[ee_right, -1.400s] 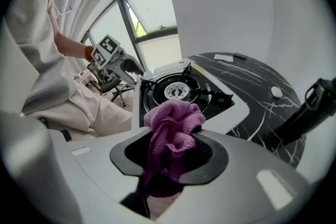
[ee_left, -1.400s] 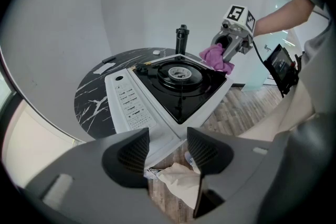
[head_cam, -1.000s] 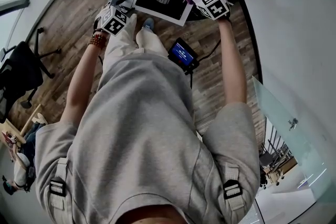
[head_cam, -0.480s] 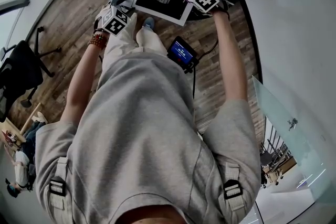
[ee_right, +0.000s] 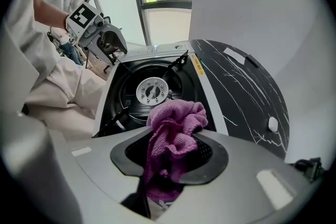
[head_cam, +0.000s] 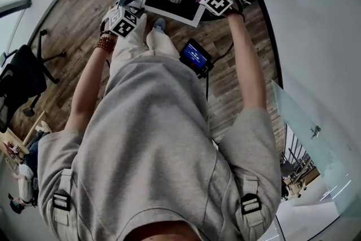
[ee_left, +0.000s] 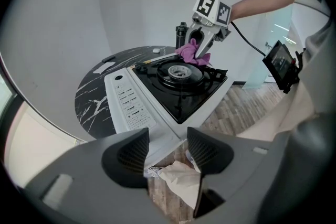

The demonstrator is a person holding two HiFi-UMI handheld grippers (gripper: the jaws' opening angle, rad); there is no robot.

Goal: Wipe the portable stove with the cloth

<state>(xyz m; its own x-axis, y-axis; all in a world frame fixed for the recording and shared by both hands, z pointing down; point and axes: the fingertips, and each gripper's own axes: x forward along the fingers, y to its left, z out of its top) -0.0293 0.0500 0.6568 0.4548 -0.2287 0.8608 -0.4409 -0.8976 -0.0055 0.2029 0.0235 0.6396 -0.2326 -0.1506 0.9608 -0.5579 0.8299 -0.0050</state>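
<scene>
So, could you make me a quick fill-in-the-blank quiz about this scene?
The purple cloth is pinched in the ____ tongs.
The left tongs are ____, with nothing held between them.
The stove sits on a ____ black marbled table.
Missing words: right; open; round.

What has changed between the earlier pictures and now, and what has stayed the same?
The right gripper, shut on the purple cloth, moved from beside the stove's edge inward over the stove. The cloth is now close to the burner; contact cannot be seen. Nothing was taken or released. The left gripper stayed by the stove's near corner, jaws open and empty, and the stove did not shift.
</scene>
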